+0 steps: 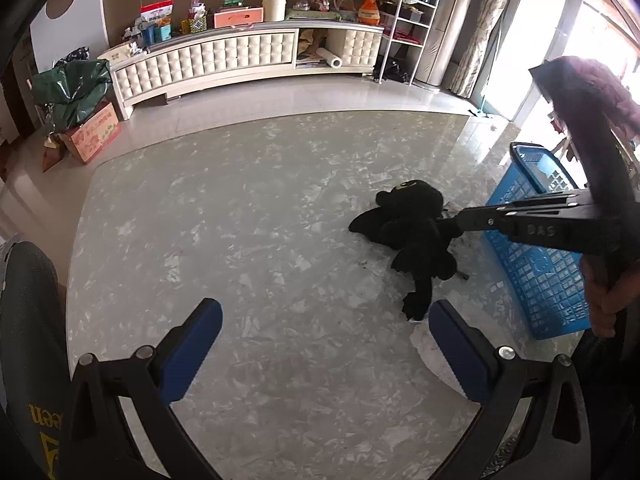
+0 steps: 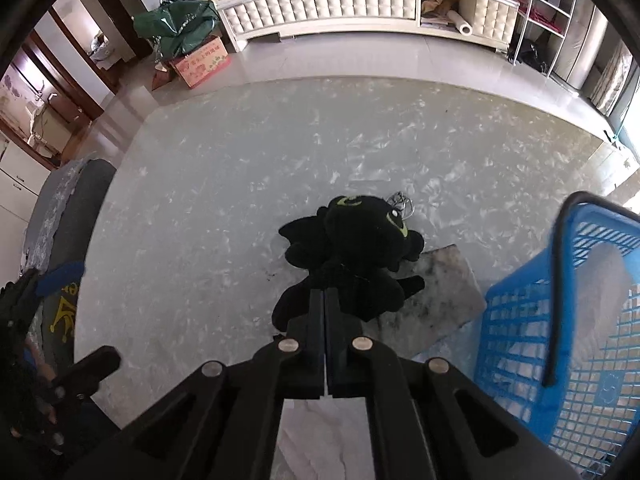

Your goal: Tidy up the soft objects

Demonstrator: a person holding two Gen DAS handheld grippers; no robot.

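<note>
A black plush dragon [image 1: 412,232] [image 2: 352,248] with green eyes hangs just over the marbled table [image 1: 240,220]. Its tail droops toward the near edge. My right gripper [image 2: 325,292] is shut on the plush's body, and in the left wrist view the right gripper [image 1: 446,224] reaches in from the right. My left gripper [image 1: 324,312] stands open over the table, nothing between its blue pads [image 1: 192,352]. A blue plastic basket [image 1: 536,272] [image 2: 520,320] stands right of the plush, with something pale inside it [image 2: 600,300].
A grey cloth [image 2: 440,300] lies on the table under the plush, a metal keyring [image 2: 400,200] beyond it. A white soft piece [image 1: 432,352] lies by the left gripper's right finger. A dark chair back [image 1: 24,320] is at the left. A hand [image 1: 604,304] holds the right gripper.
</note>
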